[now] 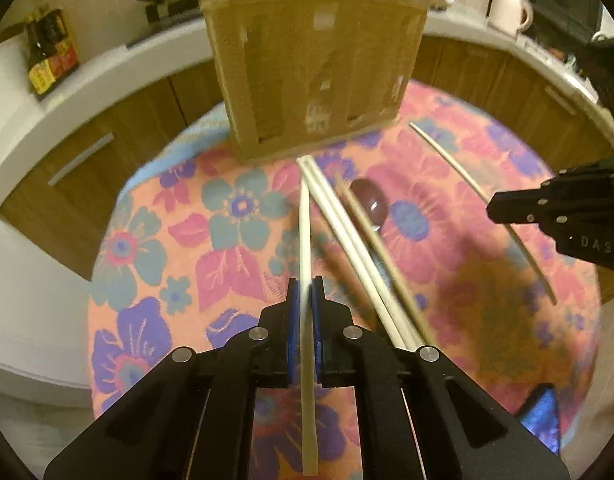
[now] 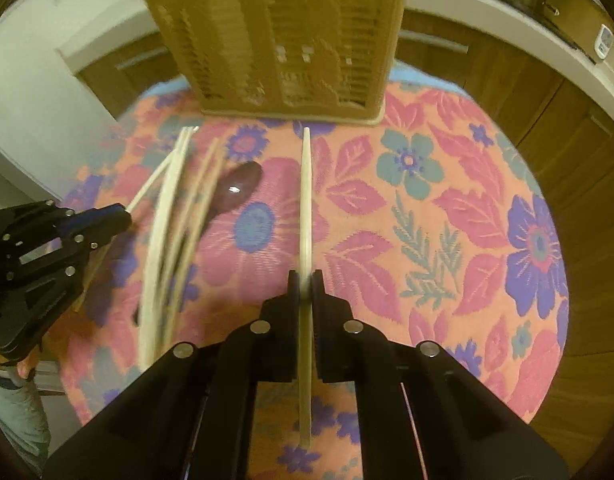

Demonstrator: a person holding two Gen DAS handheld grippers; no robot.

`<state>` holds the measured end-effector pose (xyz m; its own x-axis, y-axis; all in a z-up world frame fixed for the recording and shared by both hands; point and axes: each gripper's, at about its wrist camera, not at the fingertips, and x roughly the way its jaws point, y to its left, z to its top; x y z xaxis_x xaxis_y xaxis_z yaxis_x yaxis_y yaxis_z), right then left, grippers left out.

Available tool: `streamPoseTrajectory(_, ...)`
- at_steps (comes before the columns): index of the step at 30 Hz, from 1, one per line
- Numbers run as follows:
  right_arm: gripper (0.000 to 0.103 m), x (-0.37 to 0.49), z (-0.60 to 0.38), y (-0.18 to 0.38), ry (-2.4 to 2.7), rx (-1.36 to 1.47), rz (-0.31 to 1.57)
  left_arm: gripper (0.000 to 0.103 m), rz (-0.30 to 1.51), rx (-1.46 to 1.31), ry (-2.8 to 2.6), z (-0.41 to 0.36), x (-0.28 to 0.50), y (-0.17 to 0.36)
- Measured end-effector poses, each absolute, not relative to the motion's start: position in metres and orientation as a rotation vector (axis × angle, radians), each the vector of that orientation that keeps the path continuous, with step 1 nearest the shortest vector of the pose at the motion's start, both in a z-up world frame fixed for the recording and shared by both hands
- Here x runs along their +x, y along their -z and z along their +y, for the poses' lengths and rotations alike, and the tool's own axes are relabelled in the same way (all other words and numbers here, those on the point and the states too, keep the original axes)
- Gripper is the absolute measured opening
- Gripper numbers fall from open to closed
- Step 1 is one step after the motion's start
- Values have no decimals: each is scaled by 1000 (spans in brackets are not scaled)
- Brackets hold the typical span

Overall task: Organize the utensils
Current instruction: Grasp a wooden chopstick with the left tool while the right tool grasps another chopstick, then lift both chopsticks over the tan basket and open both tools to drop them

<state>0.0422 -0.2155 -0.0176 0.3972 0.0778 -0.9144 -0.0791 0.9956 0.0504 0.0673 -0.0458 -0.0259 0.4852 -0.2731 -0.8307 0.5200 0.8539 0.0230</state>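
A tan slotted utensil basket [image 1: 313, 76] stands at the far side of the round floral table; it also shows in the right wrist view [image 2: 283, 36]. My left gripper [image 1: 306, 284] is shut on a cream chopstick [image 1: 305, 232] that points toward the basket. My right gripper [image 2: 306, 278] is shut on another cream chopstick [image 2: 306, 184], also pointing at the basket. Several more chopsticks [image 1: 347, 240] and a dark purple spoon [image 1: 369, 200] lie on the cloth between the grippers. The spoon [image 2: 241, 186] lies left of my right gripper.
The floral tablecloth [image 2: 447, 220] covers the table. Wooden cabinets [image 1: 87, 148] and a white counter curve behind it. Sauce bottles [image 1: 49, 56] and a white mug [image 1: 509, 10] stand on the counter. The other gripper shows at the right edge [image 1: 563, 216] and left edge [image 2: 47, 248].
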Motion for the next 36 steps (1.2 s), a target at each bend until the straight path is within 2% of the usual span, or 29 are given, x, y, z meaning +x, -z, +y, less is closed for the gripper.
streamPoseTrajectory(10, 4, 17, -200, -63, -195, -2, 912, 4, 636, 129, 563, -31, 35, -74)
streamPoseTrajectory(20, 4, 37, -201, -134, -252, 24, 667, 4, 389, 12, 591, -22, 61, -148)
streamPoseTrajectory(28, 4, 81, -216, -174, -222, 97, 455, 4, 234, -107, 602, -34, 117, -162)
streamPoseTrajectory(36, 4, 139, -203, -161, -127, 47, 321, 4, 199, -151, 585, -49, 176, -137)
